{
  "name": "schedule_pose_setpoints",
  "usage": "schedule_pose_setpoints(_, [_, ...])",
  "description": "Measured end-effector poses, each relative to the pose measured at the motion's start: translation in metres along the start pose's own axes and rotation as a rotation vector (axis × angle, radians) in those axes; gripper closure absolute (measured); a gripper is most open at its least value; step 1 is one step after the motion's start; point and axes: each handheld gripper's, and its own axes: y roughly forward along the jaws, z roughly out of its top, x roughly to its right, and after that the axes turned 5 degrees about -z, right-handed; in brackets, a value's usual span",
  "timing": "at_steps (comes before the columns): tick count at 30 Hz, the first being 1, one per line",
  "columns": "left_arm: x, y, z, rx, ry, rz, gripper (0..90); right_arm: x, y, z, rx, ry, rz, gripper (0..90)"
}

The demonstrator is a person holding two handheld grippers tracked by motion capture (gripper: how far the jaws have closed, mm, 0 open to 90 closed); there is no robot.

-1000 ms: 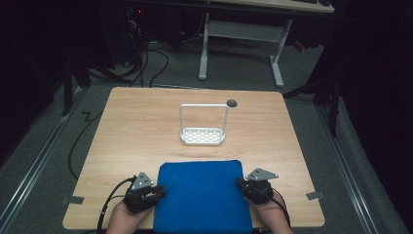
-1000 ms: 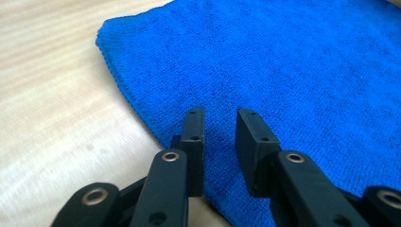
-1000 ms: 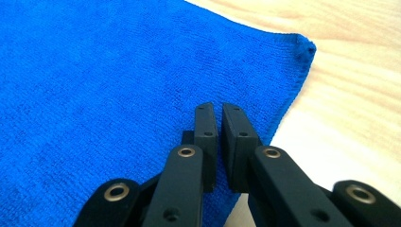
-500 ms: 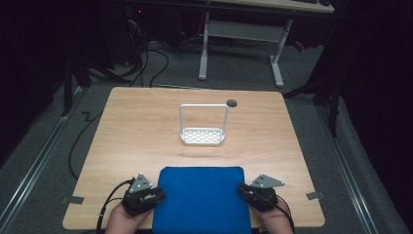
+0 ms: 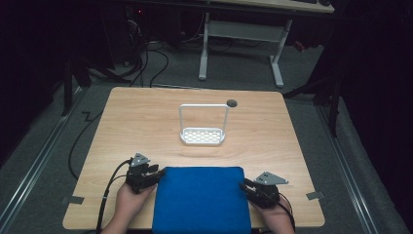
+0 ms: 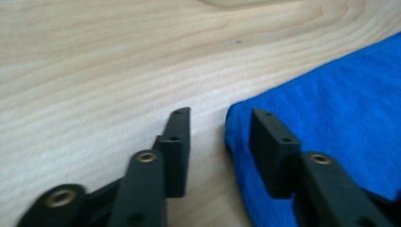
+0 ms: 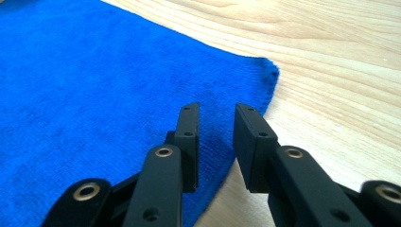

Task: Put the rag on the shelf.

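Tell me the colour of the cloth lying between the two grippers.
The cloth is solid bright blue with a fine terry texture, best seen in the right gripper view.

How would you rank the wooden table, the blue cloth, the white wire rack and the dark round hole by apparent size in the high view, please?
1. wooden table, largest.
2. blue cloth, though partly cut off by the bottom edge.
3. white wire rack.
4. dark round hole, smallest.
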Motion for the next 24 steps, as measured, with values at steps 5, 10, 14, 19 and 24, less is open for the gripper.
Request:
schedule_pose_setpoints(5, [0.006, 0.005, 0.001, -0.002, 0.02, -0.015, 69.6, 0.005, 0.003, 0.002, 0.017, 0.016, -0.023, 69.2])
schedule_pose_setpoints(10, [0.003, 0.005, 0.0, -0.001, -0.003, -0.03, 78.7, 0.016, 0.017, 0.014, 0.014, 0.05, -0.064, 67.3])
schedule_pose_setpoints(14, [0.004, 0.006, -0.001, 0.001, 0.001, -0.027, 83.2, 0.017, 0.03, 0.023, -0.008, 0.07, -0.058, 62.9])
schedule_pose_setpoints(19, [0.005, 0.006, -0.001, -0.006, 0.012, -0.031, 85.9, 0.01, 0.044, 0.031, -0.057, 0.036, -0.1, 63.6])
schedule_pose_setpoints(24, [0.004, 0.006, -0.001, -0.008, 0.009, -0.038, 86.4, 0.009, 0.049, 0.038, -0.086, 0.037, -0.108, 69.4])
